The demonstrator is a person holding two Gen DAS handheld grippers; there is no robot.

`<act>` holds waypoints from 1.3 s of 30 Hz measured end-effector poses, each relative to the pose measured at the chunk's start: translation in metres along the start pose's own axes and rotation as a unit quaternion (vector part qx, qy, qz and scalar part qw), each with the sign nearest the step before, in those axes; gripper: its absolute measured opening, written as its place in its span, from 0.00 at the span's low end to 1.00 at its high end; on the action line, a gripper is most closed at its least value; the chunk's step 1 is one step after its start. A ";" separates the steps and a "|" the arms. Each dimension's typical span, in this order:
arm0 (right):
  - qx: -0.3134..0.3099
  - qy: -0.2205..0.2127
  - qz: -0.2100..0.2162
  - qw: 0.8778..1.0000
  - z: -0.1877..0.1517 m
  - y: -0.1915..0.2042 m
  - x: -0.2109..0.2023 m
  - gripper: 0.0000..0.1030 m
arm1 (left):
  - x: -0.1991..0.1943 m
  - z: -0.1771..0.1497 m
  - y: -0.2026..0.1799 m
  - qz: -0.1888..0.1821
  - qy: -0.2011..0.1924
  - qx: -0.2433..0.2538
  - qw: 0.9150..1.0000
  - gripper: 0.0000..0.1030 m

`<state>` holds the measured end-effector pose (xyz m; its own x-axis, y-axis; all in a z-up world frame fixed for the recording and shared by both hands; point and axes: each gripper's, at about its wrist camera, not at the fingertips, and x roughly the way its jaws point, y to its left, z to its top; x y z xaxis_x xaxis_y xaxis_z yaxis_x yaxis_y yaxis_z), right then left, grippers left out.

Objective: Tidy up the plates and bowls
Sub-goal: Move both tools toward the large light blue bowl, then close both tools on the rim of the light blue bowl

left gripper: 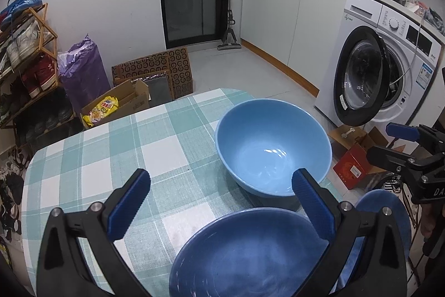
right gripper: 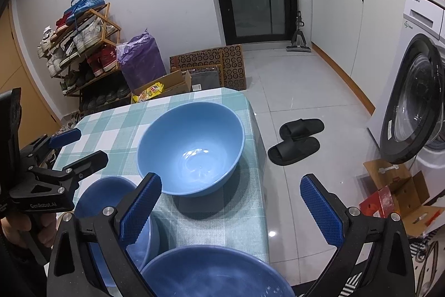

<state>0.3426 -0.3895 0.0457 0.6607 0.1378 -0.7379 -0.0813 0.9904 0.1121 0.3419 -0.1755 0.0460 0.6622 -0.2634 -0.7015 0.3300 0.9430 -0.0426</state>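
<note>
A light blue bowl [left gripper: 274,146] [right gripper: 192,148] stands upright on the checked tablecloth [left gripper: 111,152] [right gripper: 116,124] near the table's right edge. A darker blue bowl [left gripper: 250,255] [right gripper: 111,216] sits just below my open, empty left gripper [left gripper: 221,202]. Another dark blue dish [left gripper: 386,213] [right gripper: 217,274] lies to its right, under my open, empty right gripper [right gripper: 230,199]. The left gripper also shows at the left of the right wrist view [right gripper: 80,146], and the right gripper at the right edge of the left wrist view [left gripper: 389,144].
A washing machine [left gripper: 389,68] with its door open stands to the right. Cardboard boxes [left gripper: 358,155] and black slippers [right gripper: 297,141] lie on the floor beside the table. A shoe rack [right gripper: 80,46] and a purple bag [right gripper: 141,60] stand at the far wall.
</note>
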 end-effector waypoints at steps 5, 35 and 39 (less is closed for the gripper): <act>0.003 0.008 0.001 1.000 0.005 -0.002 0.013 0.99 | 0.011 0.000 0.000 0.004 0.010 0.004 1.000 0.99; -0.012 0.034 0.001 0.999 0.032 0.003 0.037 0.97 | 0.023 0.015 0.000 0.015 0.021 0.018 1.000 0.99; -0.004 0.039 0.001 0.999 0.039 -0.003 0.037 0.97 | 0.028 0.018 0.001 0.016 0.025 0.018 0.999 0.99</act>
<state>0.3965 -0.3878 0.0440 0.6009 0.1399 -0.7870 -0.0885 0.9902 0.1085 0.3724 -0.1856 0.0392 0.6386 -0.2228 -0.7366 0.3341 0.9425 0.0046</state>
